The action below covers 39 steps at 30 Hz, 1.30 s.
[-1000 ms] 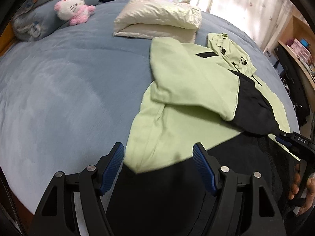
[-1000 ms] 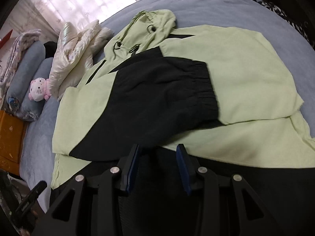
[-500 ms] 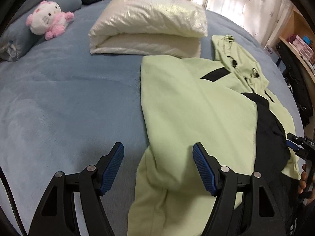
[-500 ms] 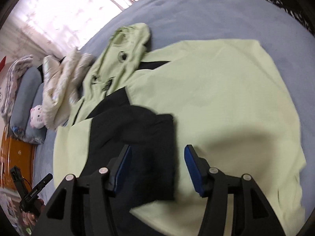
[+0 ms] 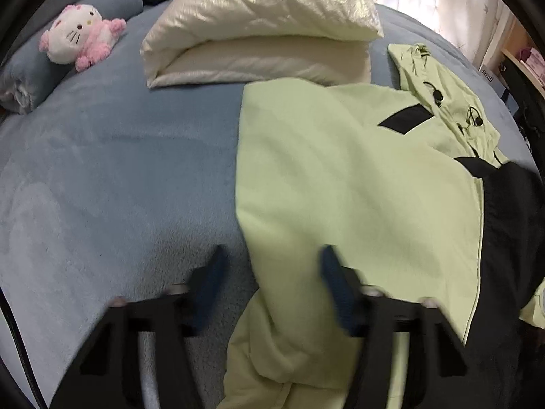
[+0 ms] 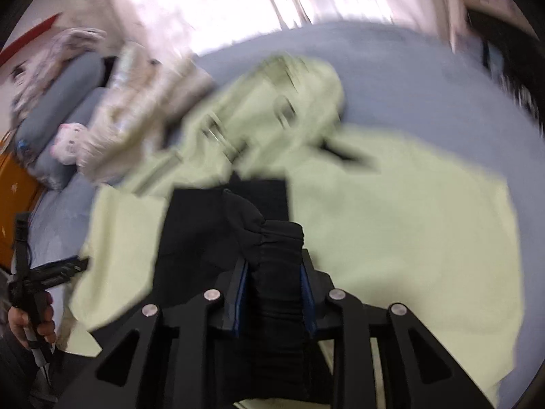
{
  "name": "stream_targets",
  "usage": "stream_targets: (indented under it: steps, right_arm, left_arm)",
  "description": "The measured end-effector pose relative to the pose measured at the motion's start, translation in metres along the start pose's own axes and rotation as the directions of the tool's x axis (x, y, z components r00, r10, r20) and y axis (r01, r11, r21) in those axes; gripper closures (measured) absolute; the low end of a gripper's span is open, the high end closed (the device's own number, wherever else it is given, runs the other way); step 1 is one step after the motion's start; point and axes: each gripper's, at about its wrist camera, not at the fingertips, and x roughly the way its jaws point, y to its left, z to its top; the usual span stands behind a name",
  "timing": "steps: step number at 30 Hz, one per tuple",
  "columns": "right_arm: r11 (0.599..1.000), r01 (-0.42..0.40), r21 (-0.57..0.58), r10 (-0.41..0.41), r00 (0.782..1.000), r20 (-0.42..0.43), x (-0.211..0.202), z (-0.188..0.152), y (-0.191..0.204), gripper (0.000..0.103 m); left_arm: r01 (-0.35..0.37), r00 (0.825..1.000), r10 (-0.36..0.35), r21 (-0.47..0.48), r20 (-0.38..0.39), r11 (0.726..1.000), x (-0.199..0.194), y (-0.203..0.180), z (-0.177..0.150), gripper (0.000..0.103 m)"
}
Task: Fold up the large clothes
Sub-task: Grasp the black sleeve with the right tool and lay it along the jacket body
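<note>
Jacket (image 5: 357, 184) lay part-folded mid-frame, sleeves folded in, bottom fold left; right hand-held gripper (image 6: 272, 272) clamped a black cuff (image 6: 276, 238), left hand-held gripper (image 5: 272, 269) gaped empty.

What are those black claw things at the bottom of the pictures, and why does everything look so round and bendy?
Those claws are grippers: hand tools with two fingers each, and a person squeezes one in each hand. A tiny camera sits on each tool and looks out along its fingers. Its lens bends the picture, so the flat bed looks round.

One picture comes from the left gripper. Its fingers are spread open above a green and black jacket lying on the bed. Behind it are a folded cream quilt and a pink and white plush cat.

The other picture comes from the right gripper. It is blurry, but you can see its fingers pinching the jacket's black sleeve.
</note>
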Motion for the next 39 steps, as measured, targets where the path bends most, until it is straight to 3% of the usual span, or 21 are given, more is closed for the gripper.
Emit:
stream_targets:
  steps: [2, 4, 6, 9, 13, 19, 25, 29, 34, 37, 39]
  right_arm:
    - [1.000, 0.025, -0.019, -0.023, 0.995, 0.097, -0.017, 0.015, 0.006, 0.077]
    - [0.997, 0.081, -0.009, -0.078, 0.984, 0.161, -0.023, 0.028, 0.001, 0.077]
    - [0.992, 0.121, 0.029, -0.124, 0.981, 0.150, -0.014, 0.035, -0.011, 0.077]
    - [0.977, 0.196, 0.086, -0.197, 0.980, -0.004, 0.028, 0.032, -0.035, 0.076]
    - [0.961, 0.261, 0.092, -0.237, 0.947, -0.218, 0.080, 0.009, -0.054, 0.067]
    - [0.954, 0.145, 0.263, -0.109, 0.983, -0.148, 0.045, 0.003, -0.073, 0.060]
    - [0.970, 0.085, 0.230, -0.065, 0.993, -0.095, 0.007, -0.006, -0.052, 0.059]
    - [0.988, 0.028, 0.152, -0.011, 0.994, -0.113, 0.000, -0.020, -0.012, 0.059]
    - [0.995, -0.071, 0.065, 0.079, 0.988, -0.134, 0.010, -0.035, 0.046, 0.059]
    - [0.994, -0.093, 0.049, 0.100, 0.980, -0.172, 0.026, -0.045, 0.063, 0.059]
    - [0.996, -0.081, 0.039, 0.087, 0.975, -0.204, 0.039, -0.053, 0.066, 0.059]
  left_arm:
    - [-0.015, 1.000, 0.015, -0.012, 0.025, 1.000, -0.002, -0.002, 0.001, 0.080]
    - [-0.047, 0.998, 0.048, -0.020, 0.051, 0.999, -0.003, -0.003, 0.003, 0.085]
    - [-0.072, 0.994, 0.074, -0.027, 0.075, 0.997, 0.000, -0.004, 0.003, 0.087]
    - [-0.115, 0.988, 0.116, -0.017, 0.102, 0.993, 0.005, -0.007, 0.002, 0.089]
    - [-0.163, 0.978, 0.165, -0.031, 0.127, 0.986, 0.009, -0.001, 0.004, 0.090]
    - [-0.104, 0.987, 0.109, -0.045, 0.121, 0.994, -0.005, 0.011, 0.009, 0.087]
    - [-0.039, 0.980, 0.017, 0.107, 0.200, 0.993, -0.048, -0.013, -0.001, 0.086]
    - [0.095, 0.989, -0.105, 0.094, 0.103, 0.991, -0.062, -0.036, -0.005, 0.086]
    - [0.098, 0.987, -0.115, 0.144, 0.114, 0.985, -0.058, -0.077, -0.023, 0.086]
    - [0.116, 0.990, -0.126, 0.149, 0.063, 0.982, -0.039, -0.097, -0.037, 0.086]
    - [0.071, 0.997, -0.076, 0.151, 0.030, 0.986, -0.022, -0.100, -0.043, 0.086]
